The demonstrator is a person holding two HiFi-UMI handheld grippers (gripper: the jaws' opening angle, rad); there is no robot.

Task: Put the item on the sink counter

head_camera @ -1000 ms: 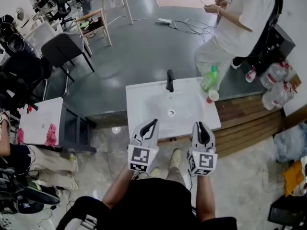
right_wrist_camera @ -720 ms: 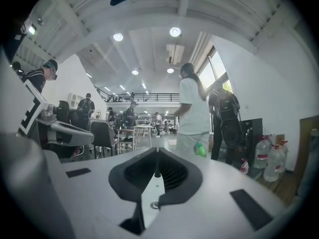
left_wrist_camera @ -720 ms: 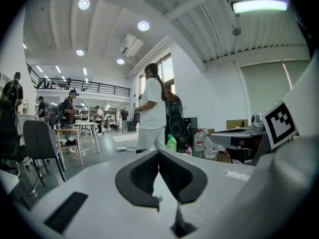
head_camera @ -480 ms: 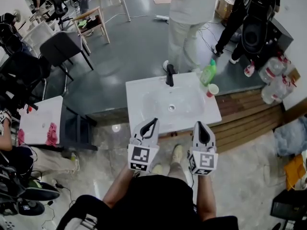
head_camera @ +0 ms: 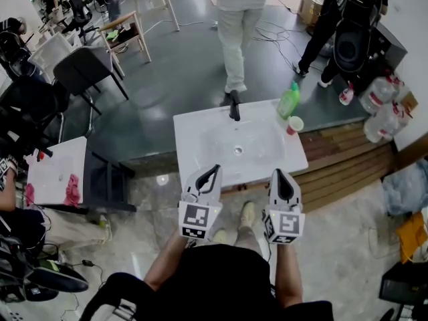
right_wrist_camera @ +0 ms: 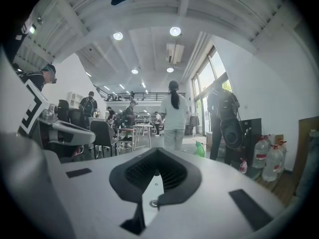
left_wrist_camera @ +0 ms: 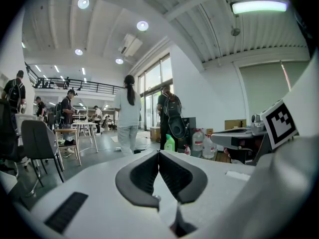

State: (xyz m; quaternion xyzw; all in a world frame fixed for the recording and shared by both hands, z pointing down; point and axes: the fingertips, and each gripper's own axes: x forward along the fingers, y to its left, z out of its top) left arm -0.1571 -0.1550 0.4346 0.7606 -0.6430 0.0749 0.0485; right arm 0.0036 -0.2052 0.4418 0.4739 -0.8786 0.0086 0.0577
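A white sink counter (head_camera: 200,146) stands ahead of me on the grey floor, with a black faucet (head_camera: 234,105) at its far edge. At its far right corner stand a green bottle (head_camera: 289,100) and a small red-and-white cup (head_camera: 295,124). My left gripper (head_camera: 215,170) and right gripper (head_camera: 277,173) hover side by side over the counter's near edge, both shut with nothing between the pads. In the left gripper view the pads (left_wrist_camera: 149,171) meet at the tip and the green bottle (left_wrist_camera: 170,143) shows beyond them. The right gripper view also shows the green bottle (right_wrist_camera: 200,149) in the distance.
A person in light clothes (head_camera: 237,25) stands just behind the sink. Another with a black backpack (head_camera: 348,32) is at the back right. Water jugs (head_camera: 381,116) and a wooden platform (head_camera: 348,172) lie to the right. A grey chair (head_camera: 83,69) and a small white table (head_camera: 57,172) stand on the left.
The person in light clothes has walked from the right to behind the faucet, and the person with the backpack has come in at the back right. Both grippers have stayed put.
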